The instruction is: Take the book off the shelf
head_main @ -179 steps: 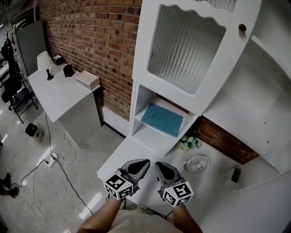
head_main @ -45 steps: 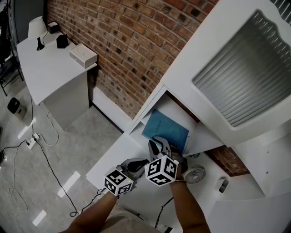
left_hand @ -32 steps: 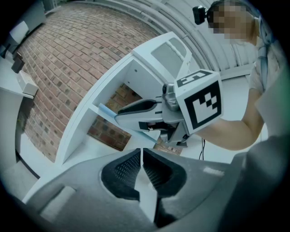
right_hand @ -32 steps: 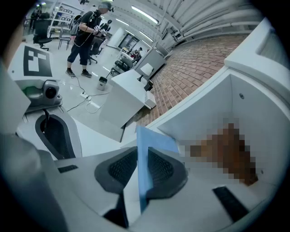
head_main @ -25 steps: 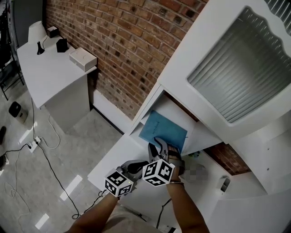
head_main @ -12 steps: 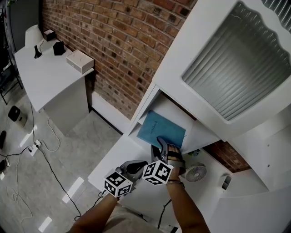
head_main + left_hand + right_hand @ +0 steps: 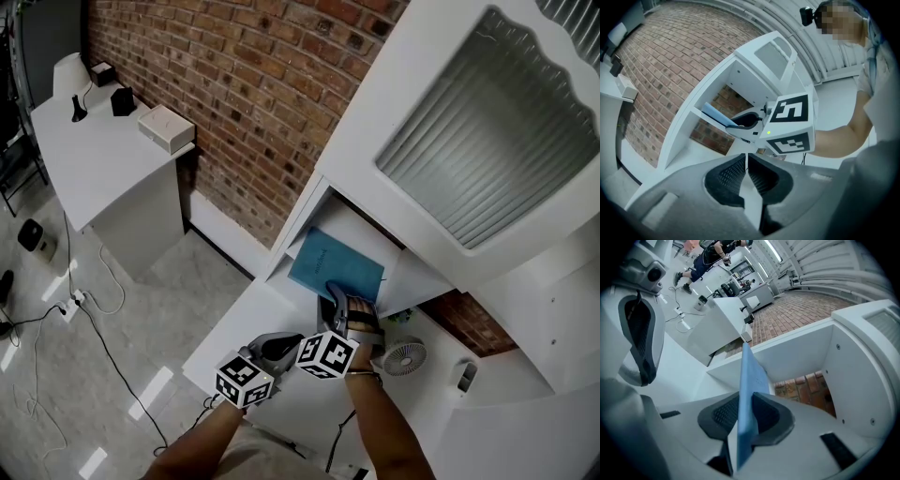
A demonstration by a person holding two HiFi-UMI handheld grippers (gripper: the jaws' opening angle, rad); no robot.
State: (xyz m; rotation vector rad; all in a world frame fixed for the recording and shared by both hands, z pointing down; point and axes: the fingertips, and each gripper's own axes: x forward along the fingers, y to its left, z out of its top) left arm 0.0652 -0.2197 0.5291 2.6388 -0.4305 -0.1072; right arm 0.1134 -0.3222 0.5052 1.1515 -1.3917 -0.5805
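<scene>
A thin blue book (image 7: 333,261) lies flat in the open niche of the white shelf (image 7: 364,231). My right gripper (image 7: 339,298) reaches into the niche at the book's near edge. In the right gripper view the book (image 7: 751,376) stands edge-on between the dark pads (image 7: 765,414), and the closing jaws press on it. My left gripper (image 7: 279,349) hangs lower, over the white counter, shut with nothing in it. From the left gripper view I see its own jaws (image 7: 746,172) together, with the right gripper (image 7: 746,123) and the book (image 7: 714,114) beyond.
A ribbed-glass cabinet door (image 7: 469,141) overhangs the niche. A small white fan (image 7: 405,356) stands on the counter to the right. A brick wall (image 7: 234,84) runs behind. A white desk (image 7: 94,164) with a box (image 7: 166,127) stands at the left, with cables on the floor.
My right gripper has moved from beside the left one up into the niche, and its jaws have come round the book's near edge. The left gripper has stayed low.
</scene>
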